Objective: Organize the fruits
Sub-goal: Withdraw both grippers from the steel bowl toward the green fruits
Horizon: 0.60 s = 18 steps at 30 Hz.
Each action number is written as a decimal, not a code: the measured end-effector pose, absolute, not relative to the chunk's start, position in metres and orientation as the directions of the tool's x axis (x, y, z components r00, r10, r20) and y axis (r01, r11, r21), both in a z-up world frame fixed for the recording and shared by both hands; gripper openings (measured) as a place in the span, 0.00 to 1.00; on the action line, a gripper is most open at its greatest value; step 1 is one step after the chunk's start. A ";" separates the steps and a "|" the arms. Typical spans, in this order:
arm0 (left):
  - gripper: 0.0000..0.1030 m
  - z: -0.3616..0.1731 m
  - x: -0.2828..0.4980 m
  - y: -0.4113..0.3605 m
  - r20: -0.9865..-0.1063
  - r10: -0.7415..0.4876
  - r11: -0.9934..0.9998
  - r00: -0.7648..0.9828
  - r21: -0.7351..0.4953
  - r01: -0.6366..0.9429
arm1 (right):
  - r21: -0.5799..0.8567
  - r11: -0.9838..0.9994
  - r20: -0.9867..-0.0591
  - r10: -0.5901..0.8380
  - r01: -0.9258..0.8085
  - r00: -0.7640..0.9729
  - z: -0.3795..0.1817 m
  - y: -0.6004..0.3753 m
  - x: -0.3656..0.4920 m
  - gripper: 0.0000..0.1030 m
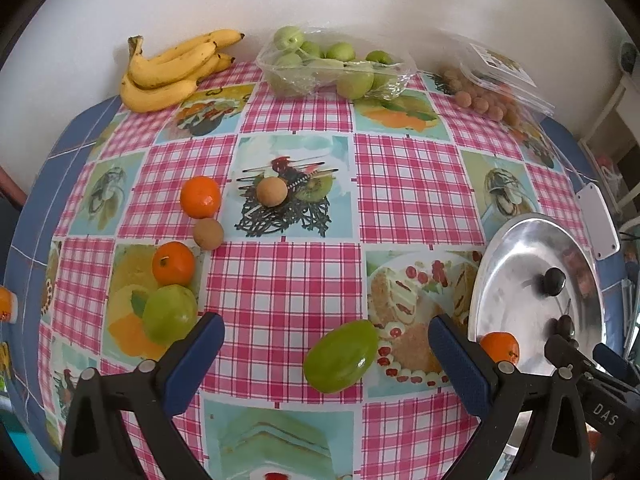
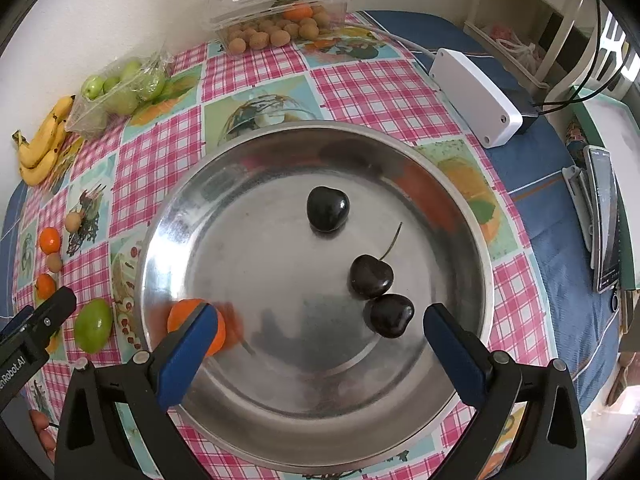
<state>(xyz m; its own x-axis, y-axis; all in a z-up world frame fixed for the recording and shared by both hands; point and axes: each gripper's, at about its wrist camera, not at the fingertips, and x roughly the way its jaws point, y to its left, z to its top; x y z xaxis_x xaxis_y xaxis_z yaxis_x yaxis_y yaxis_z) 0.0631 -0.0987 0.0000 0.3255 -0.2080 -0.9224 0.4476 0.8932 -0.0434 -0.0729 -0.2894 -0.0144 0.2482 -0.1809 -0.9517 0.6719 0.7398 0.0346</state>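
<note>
My left gripper (image 1: pixel 326 338) is open and empty over the checked tablecloth, with a green fruit (image 1: pixel 341 356) lying between its fingers. A second green fruit (image 1: pixel 170 314), two small oranges (image 1: pixel 200 197) (image 1: pixel 173 263) and two brown round fruits (image 1: pixel 272 191) (image 1: pixel 208 233) lie to its left. My right gripper (image 2: pixel 316 330) is open and empty above the steel plate (image 2: pixel 248 264). The plate holds three dark cherries (image 2: pixel 328 208) (image 2: pixel 371 276) (image 2: pixel 391 315) and a small orange (image 2: pixel 200 326) by the left finger. The plate (image 1: pixel 516 280) also shows at the right of the left wrist view.
Bananas (image 1: pixel 172 70), a bag of green apples (image 1: pixel 332 66) and a clear box of brown fruits (image 1: pixel 488 84) stand along the far wall. A white box (image 2: pixel 474 96) with a cable and a phone (image 2: pixel 606 220) lie right of the plate.
</note>
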 end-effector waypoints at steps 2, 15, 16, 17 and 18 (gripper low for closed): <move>1.00 0.001 0.063 -0.097 -0.920 -0.206 0.891 0.332 -0.036 0.453 | 0.030 0.743 -0.953 -0.182 0.669 0.244 -0.013 -0.288 -0.073 0.99; 1.00 0.016 0.080 -0.057 -0.899 -0.183 0.910 0.397 -0.003 0.414 | 0.037 0.754 -0.949 -0.179 0.656 0.259 -0.006 -0.273 -0.066 0.99; 1.00 0.017 0.083 -0.052 -0.898 -0.180 0.912 0.402 0.001 0.409 | 0.036 0.757 -0.949 -0.179 0.653 0.260 -0.005 -0.271 -0.065 0.99; 1.00 0.019 0.085 -0.048 -0.896 -0.176 0.914 0.408 0.006 0.406 | 0.036 0.759 -0.948 -0.179 0.650 0.262 -0.005 -0.268 -0.063 0.99; 1.00 0.019 0.087 -0.045 -0.894 -0.171 0.915 0.414 0.013 0.404 | 0.035 0.761 -0.948 -0.179 0.647 0.262 -0.005 -0.266 -0.061 0.99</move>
<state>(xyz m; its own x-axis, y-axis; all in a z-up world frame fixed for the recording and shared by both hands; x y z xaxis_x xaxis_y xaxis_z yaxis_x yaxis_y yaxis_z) 0.0873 -0.0449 0.0190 0.4140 -0.1706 -0.8941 0.4041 0.9146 0.0126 -0.0610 -0.2660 -0.0046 0.2620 -0.1791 -0.9483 0.6473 0.7615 0.0350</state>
